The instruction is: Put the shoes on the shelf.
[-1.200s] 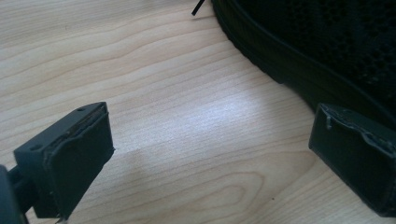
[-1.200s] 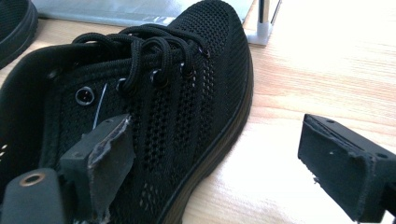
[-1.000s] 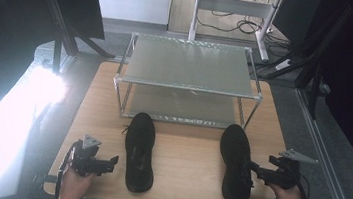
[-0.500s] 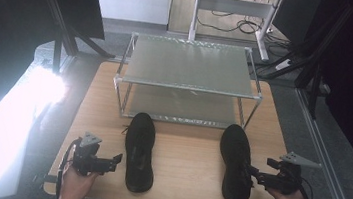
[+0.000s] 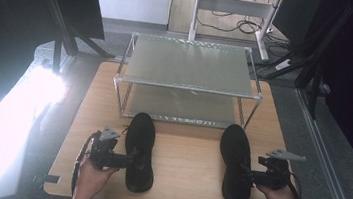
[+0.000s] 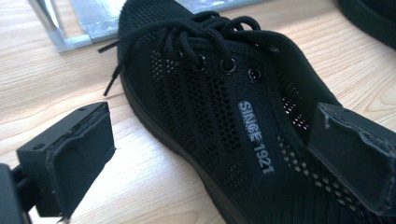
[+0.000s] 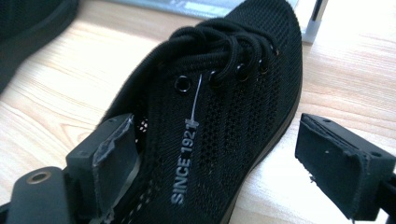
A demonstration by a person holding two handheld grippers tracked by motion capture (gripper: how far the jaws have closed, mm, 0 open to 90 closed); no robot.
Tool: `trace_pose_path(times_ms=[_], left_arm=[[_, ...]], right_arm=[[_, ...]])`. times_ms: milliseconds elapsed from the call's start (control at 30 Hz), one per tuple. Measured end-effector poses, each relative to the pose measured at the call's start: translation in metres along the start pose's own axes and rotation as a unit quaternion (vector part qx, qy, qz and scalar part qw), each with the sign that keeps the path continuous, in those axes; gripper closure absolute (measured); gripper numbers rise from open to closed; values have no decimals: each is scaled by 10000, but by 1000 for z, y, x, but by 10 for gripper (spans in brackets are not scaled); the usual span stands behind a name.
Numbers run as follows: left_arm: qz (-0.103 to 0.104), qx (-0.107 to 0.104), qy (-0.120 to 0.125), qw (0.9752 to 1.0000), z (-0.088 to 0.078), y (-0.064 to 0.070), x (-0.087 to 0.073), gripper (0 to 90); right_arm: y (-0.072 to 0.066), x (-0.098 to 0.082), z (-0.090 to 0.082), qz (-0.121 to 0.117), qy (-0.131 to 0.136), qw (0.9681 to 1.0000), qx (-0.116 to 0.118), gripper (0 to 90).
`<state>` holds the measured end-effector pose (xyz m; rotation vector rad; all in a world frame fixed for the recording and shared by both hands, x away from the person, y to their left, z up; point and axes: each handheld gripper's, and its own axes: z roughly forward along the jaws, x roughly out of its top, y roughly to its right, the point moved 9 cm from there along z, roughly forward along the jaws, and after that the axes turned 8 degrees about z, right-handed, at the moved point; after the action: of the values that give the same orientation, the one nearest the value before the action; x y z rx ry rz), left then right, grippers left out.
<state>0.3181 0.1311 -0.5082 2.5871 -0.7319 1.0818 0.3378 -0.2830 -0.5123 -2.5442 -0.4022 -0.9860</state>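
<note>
Both grippers closed in on shoes since a second ago: left gripper point(image 5: 127, 162) straddles left shoe point(image 5: 139, 150) collar, right gripper point(image 5: 245, 177) likewise on right shoe point(image 5: 234, 162) (jaws apart, nothing clamped). Shoes rest before rack point(image 5: 186, 87); grasp likely next.

A light wooden table point(image 5: 188, 158) stood on a grey floor point(image 5: 328, 162). At its far half stood a two-tier metal rack point(image 5: 188, 65) with frosted shelves. Beyond it a white desk frame point(image 5: 232, 8) rose over tangled cables point(image 5: 238, 23). Dark panels point(image 5: 18, 16) flanked both sides, and bright glare point(image 5: 5, 125) washed the floor at the left.
</note>
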Motion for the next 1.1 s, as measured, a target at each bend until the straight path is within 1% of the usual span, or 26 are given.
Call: trace_pose_path(times_ms=[33, 100, 133, 167, 200, 233, 300, 400, 467, 567, 600, 633, 667, 700, 733, 767, 800, 833, 867, 900, 933, 967, 1000, 1033, 1067, 1100], left_arm=[[-2, 1, -20, 10000, 2, 0, 0, 6], [-31, 7, -72, 10000, 7, 0, 0, 14], [-43, -4, -99, 9999, 10, 0, -1, 19], [-62, -14, -115, 9999, 12, -1, -1, 21], [-94, -21, -122, 9999, 14, -1, -1, 21], [-145, -35, -110, 9998, 16, -2, -1, 26], [-191, -90, -110, 9997, 19, -2, 0, 28], [-179, -156, -130, 9996, 24, 1, 3, 49], [-79, -121, -227, 9996, 29, 3, 2, 64], [-108, -75, -326, 9994, 38, 1, 2, 68], [-123, -57, -343, 9993, 41, 1, 2, 81], [-137, -36, -349, 9993, 43, 0, 2, 81], [-107, 18, -389, 9992, 47, -1, 2, 114], [-107, 18, -389, 9992, 47, -1, 2, 144], [-93, 31, -409, 9991, 48, -1, 1, 144], [-99, 58, -420, 9991, 50, -2, 1, 162], [-94, 104, -427, 9990, 52, -3, 0, 227], [-72, 170, -453, 9988, 53, -4, -1, 227], [-177, 170, -499, 9985, 56, -6, -2, 238], [-177, 170, -499, 9985, 56, -6, -2, 245], [-198, 235, -546, 9980, 55, -8, -3, 267], [-198, 235, -546, 9980, 55, -8, -3, 284], [-186, 275, -591, 9977, 55, -8, -3, 284], [-171, 327, -641, 9973, 56, -8, -3, 302], [-147, 379, -684, 9968, 56, -8, -2, 338], [-131, 431, -726, 9963, 56, -8, -2, 338]], right_arm=[[0, 0, 0, 0, 0, 10000, 0, 132], [1, 0, 6, -16, -51, 10000, -75, 134], [2, 1, 9, 25, -49, 10000, -73, 136], [4, 1, 12, -9, -75, 9999, -148, 128], [4, 1, 15, -23, -116, 9998, -147, 130], [3, 1, 22, -59, -193, 9997, -159, 134], [2, 1, 24, -97, -217, 9995, -188, 137], [3, 2, 30, -116, -252, 9992, -281, 160], [6, 2, 34, -114, -281, 9990, -331, 175], [10, 0, 39, -42, -300, 9990, -315, 209], [12, 1, 40, -45, -257, 9991, -344, 230], [12, 1, 40, -45, -257, 9991, -344, 230], [12, 2, 40, -80, -207, 9990, -382, 273], [13, 3, 40, -97, -180, 9989, -429, 304], [13, 3, 40, -97, -180, 9989, -429, 304], [15, 5, 40, -98, -141, 9987, -471, 339], [19, 7, 40, -59, -79, 9984, -554, 417], [19, 7, 40, -59, -79, 9984, -554, 417], [23, 8, 40, -15, -50, 9979, -647, 480], [23, 8, 40, -15, -50, 9979, -647, 480], [26, 8, 39, -51, -62, 9971, -762, 550], [26, 8, 39, -51, -62, 9971, -762, 550], [27, 9, 39, -66, -46, 9964, -843, 586], [28, 9, 39, -78, -30, 9958, -912, 624], [31, 9, 38, -29, 16, 9951, -991, 674], [31, 9, 38, -29, 16, 9951, -991, 674]])
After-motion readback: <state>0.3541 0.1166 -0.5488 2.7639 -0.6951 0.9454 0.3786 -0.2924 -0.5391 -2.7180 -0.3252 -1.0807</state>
